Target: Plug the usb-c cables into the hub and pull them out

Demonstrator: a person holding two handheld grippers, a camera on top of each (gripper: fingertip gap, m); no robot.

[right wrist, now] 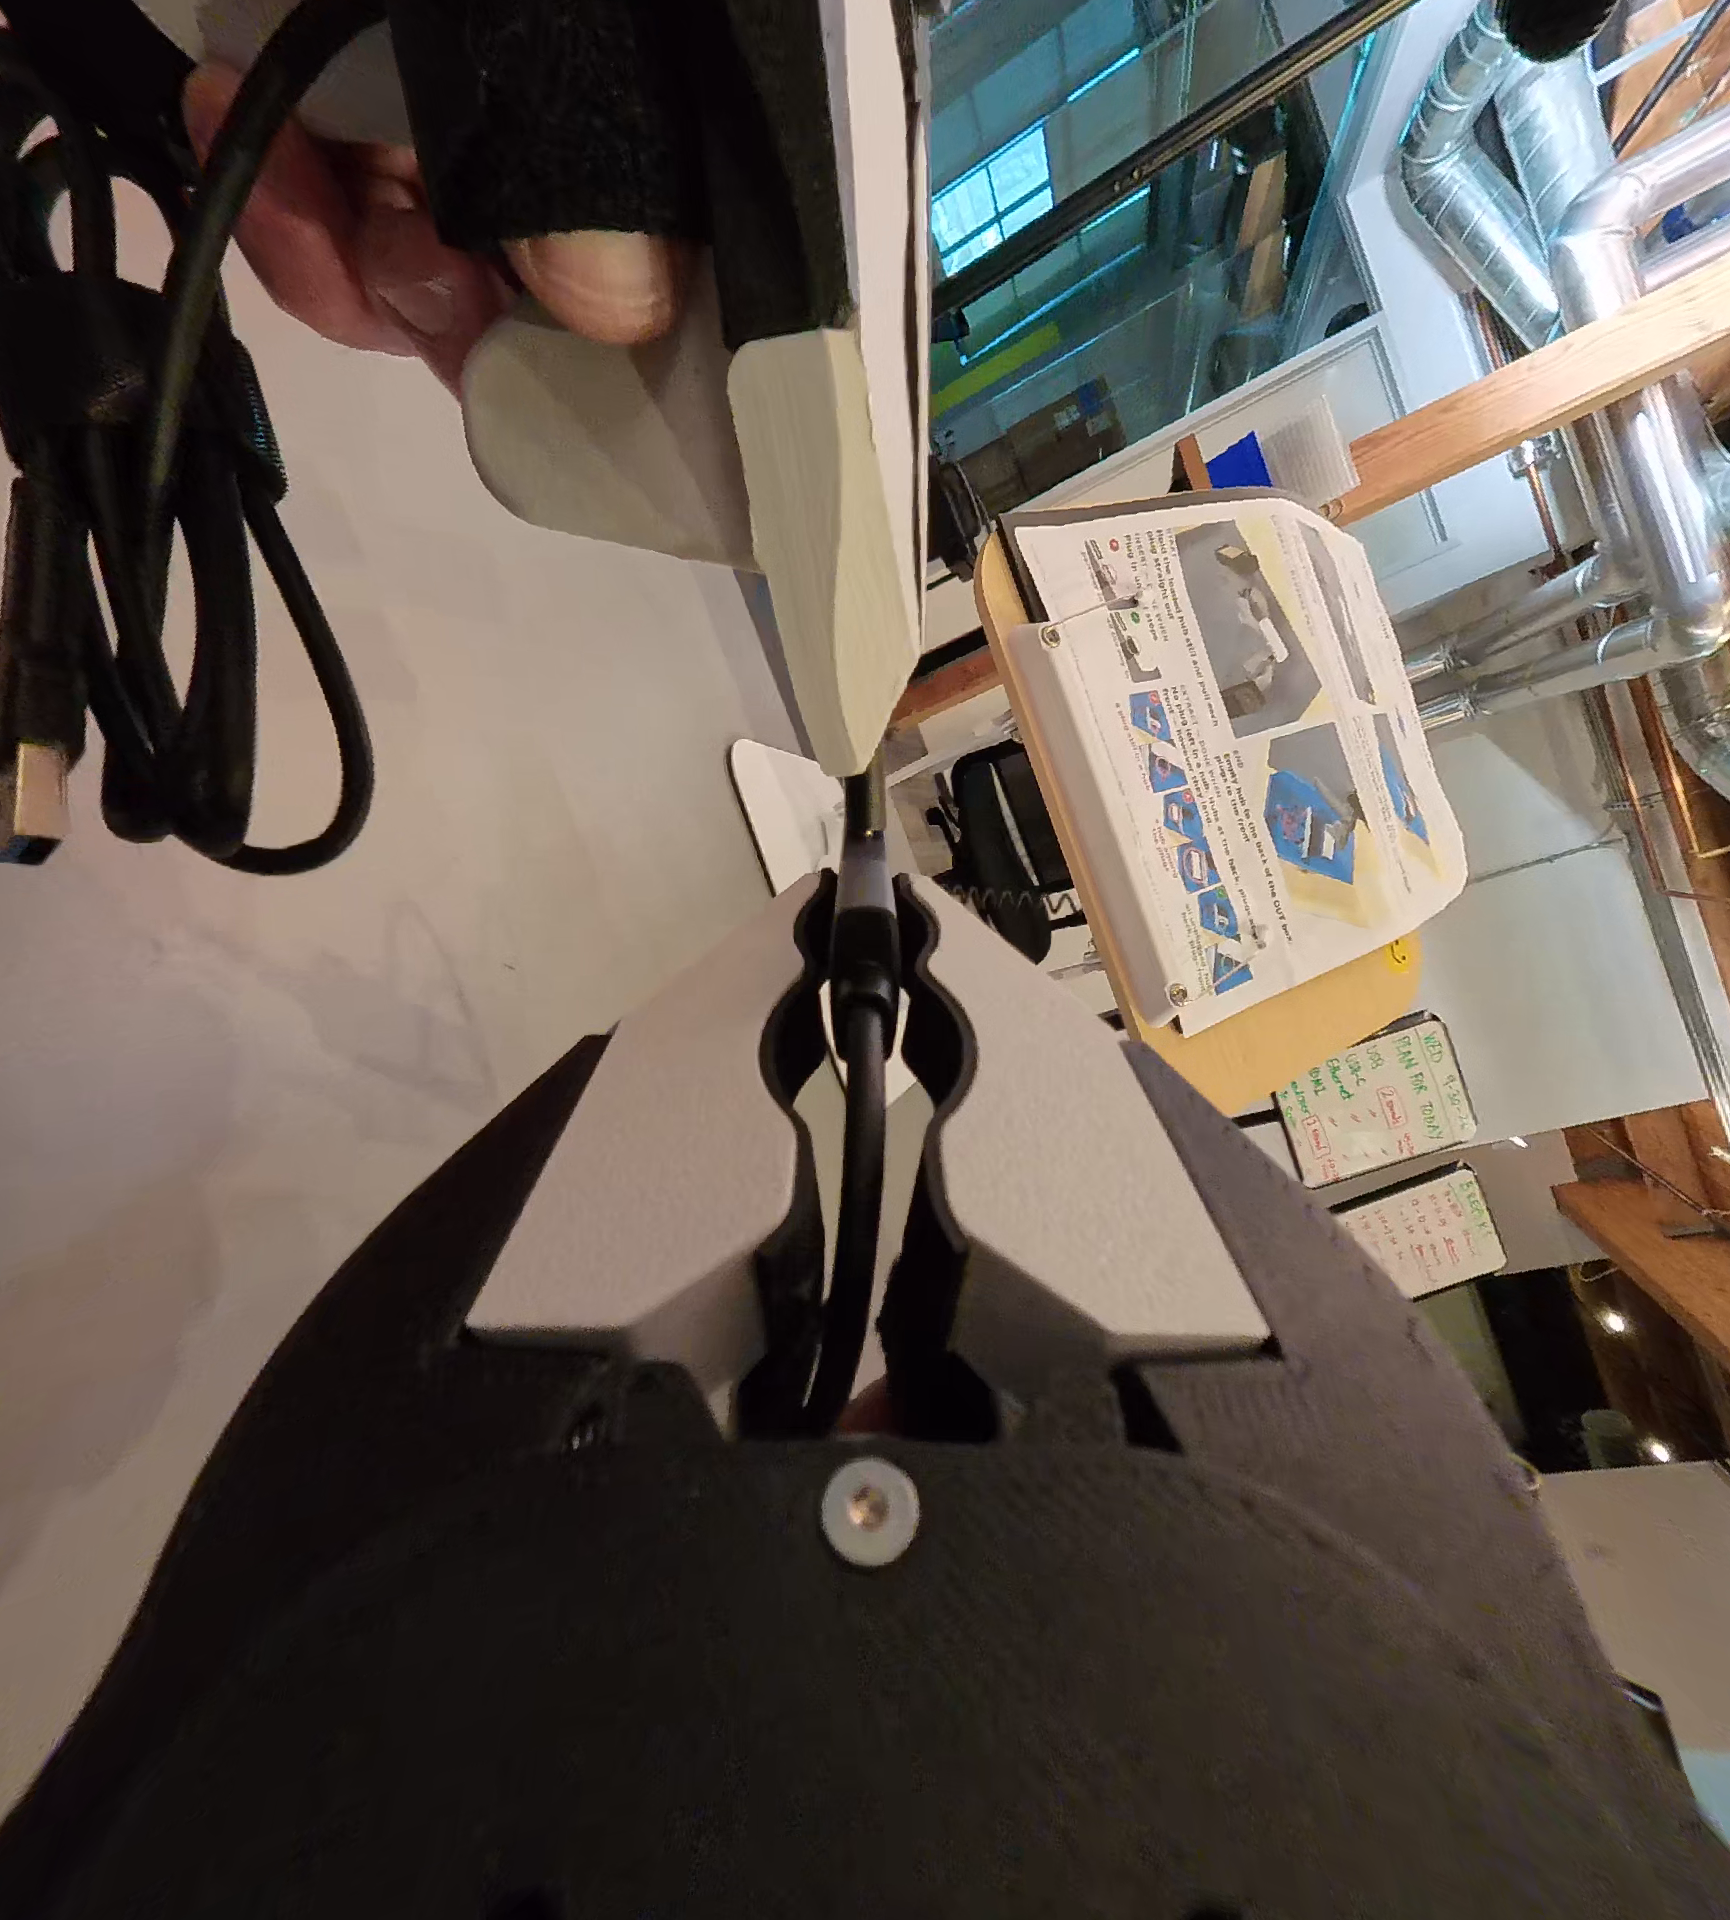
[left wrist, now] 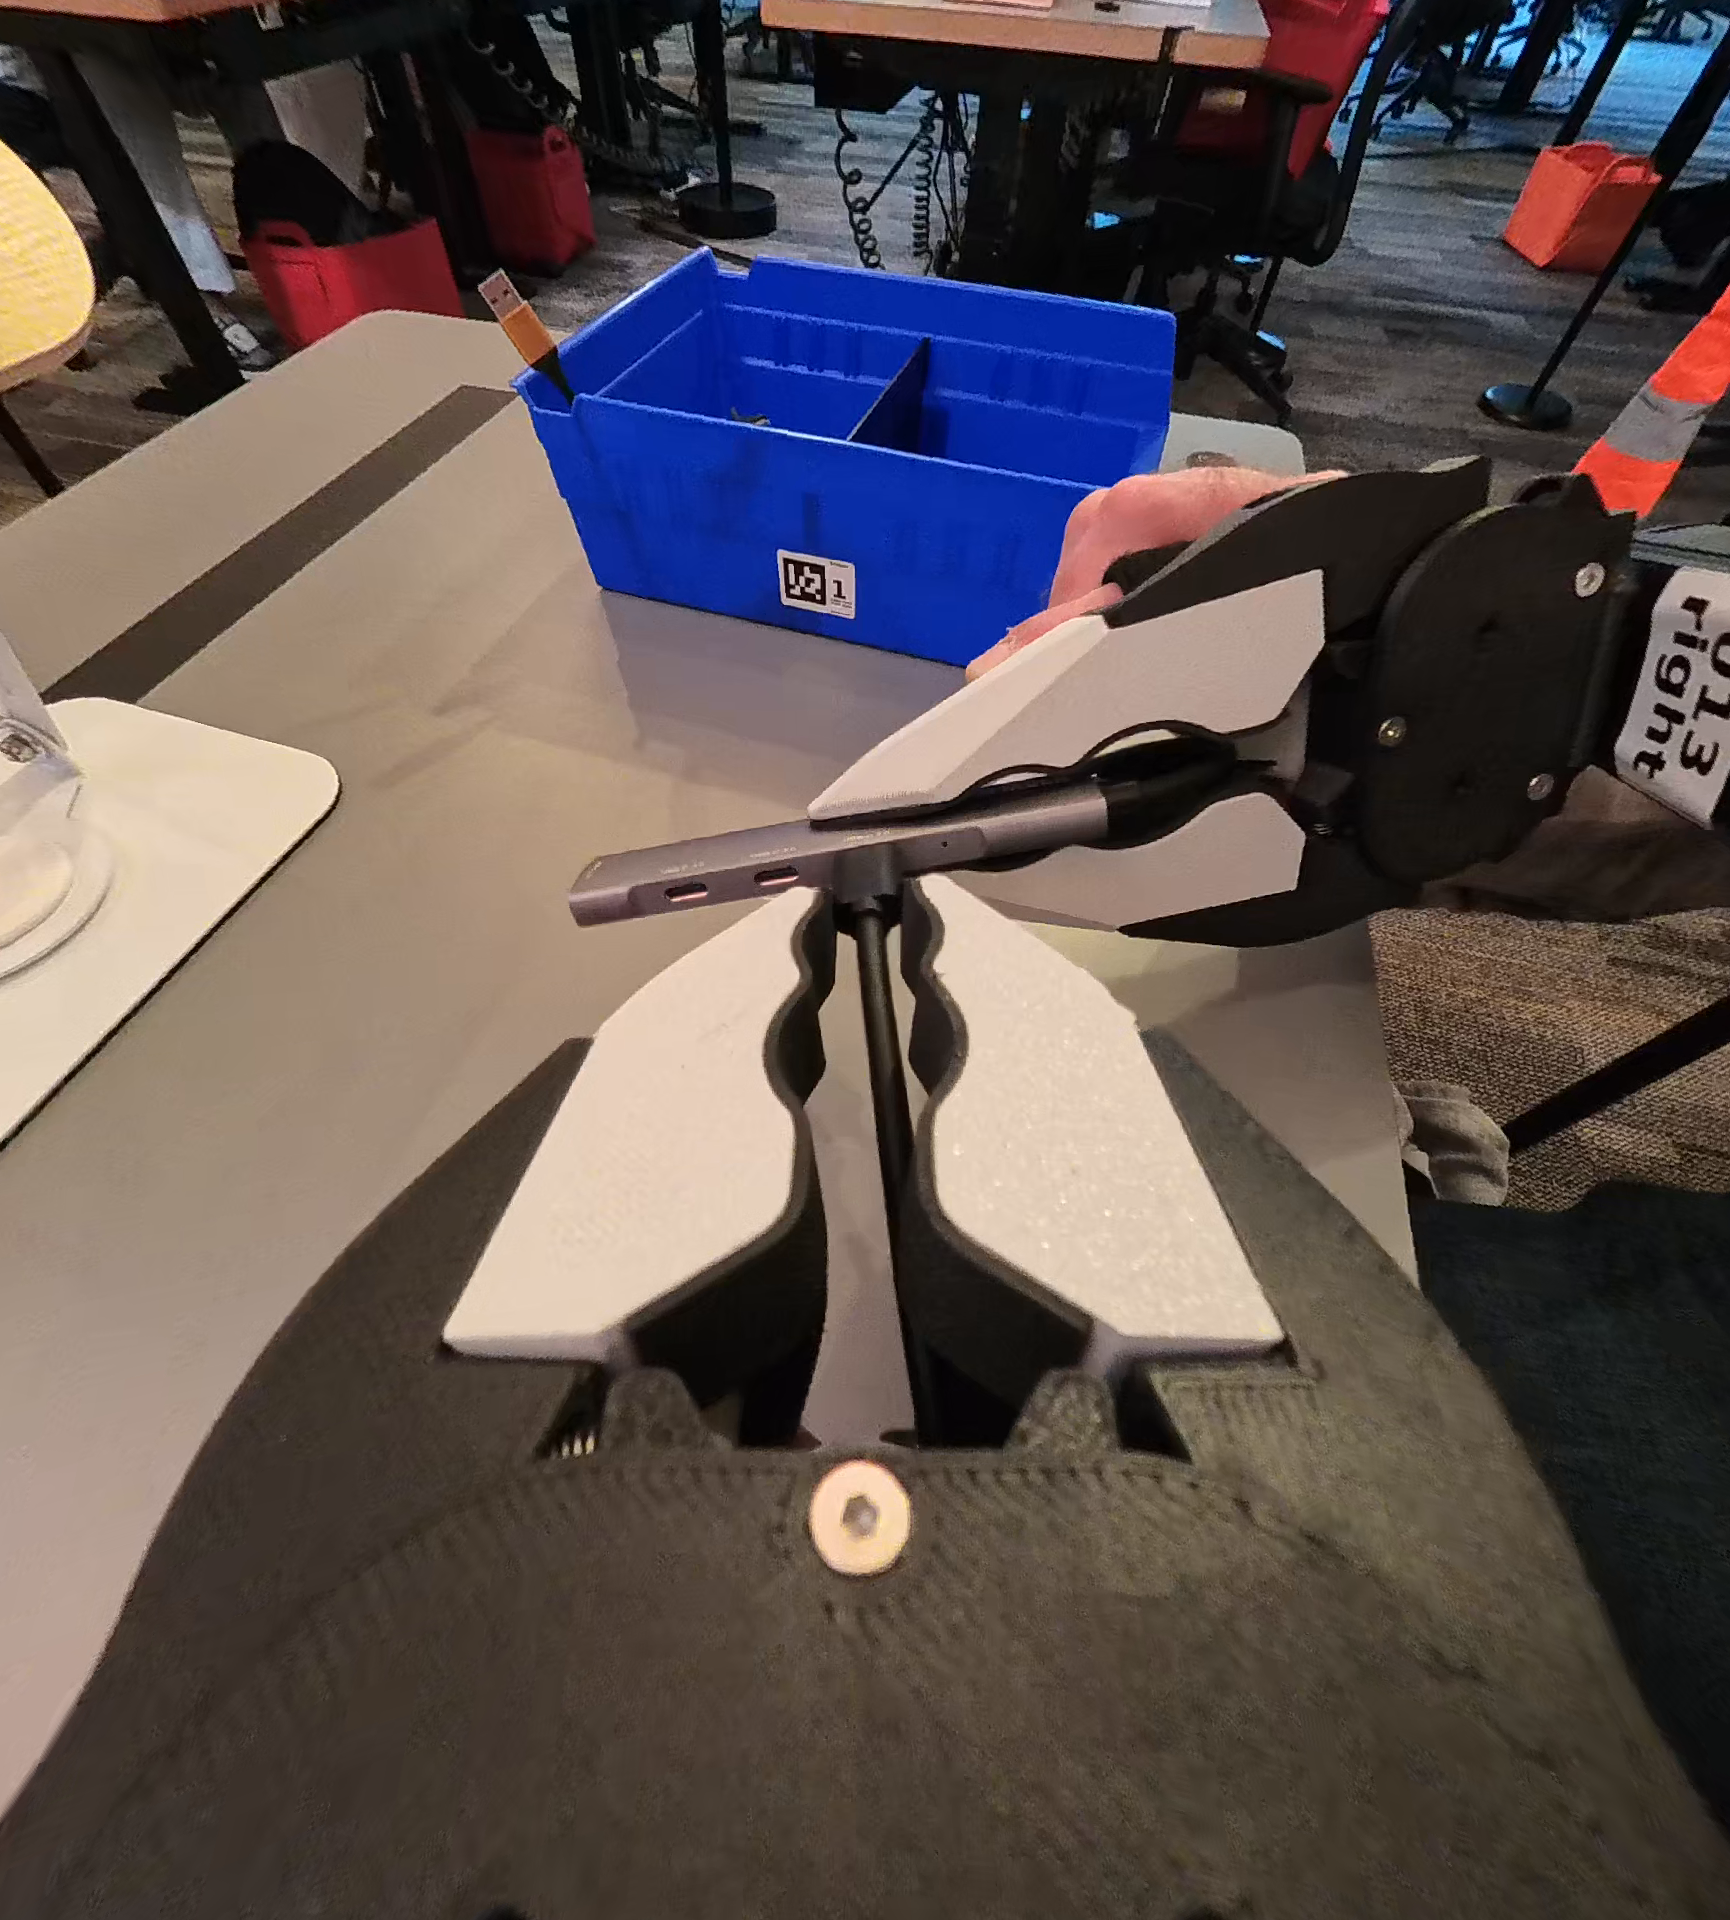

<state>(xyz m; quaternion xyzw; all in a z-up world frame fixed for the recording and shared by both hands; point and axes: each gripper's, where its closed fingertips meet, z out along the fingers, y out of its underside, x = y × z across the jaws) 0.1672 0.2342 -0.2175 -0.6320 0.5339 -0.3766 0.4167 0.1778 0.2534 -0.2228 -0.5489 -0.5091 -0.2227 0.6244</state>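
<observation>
The grey hub (left wrist: 715, 883) is held level above the table, with two empty ports on its near side. My right gripper (left wrist: 944, 847) comes in from the right and is shut on the hub's cable end; in the right wrist view (right wrist: 863, 914) the hub (right wrist: 866, 868) shows edge on. My left gripper (left wrist: 866, 909) is shut on the black usb-c cable (left wrist: 882, 1039) just behind its plug (left wrist: 866, 883), which sits in the hub's third port. The left gripper's finger (right wrist: 840, 582) shows in the right wrist view, with a hand (right wrist: 373, 260) behind it. A tied black cable bundle (right wrist: 144, 582) with a USB-A plug shows beside it.
A blue divided bin (left wrist: 840, 499) stands behind the hub, with an orange USB plug (left wrist: 513, 322) sticking out of its left corner. A white stand base (left wrist: 113, 883) lies at the left. The table edge (left wrist: 1360, 1039) runs close on the right. An instruction sheet (right wrist: 1235, 748) stands farther off. Only a small space, under 4 cm, lies between the two pairs of fingers.
</observation>
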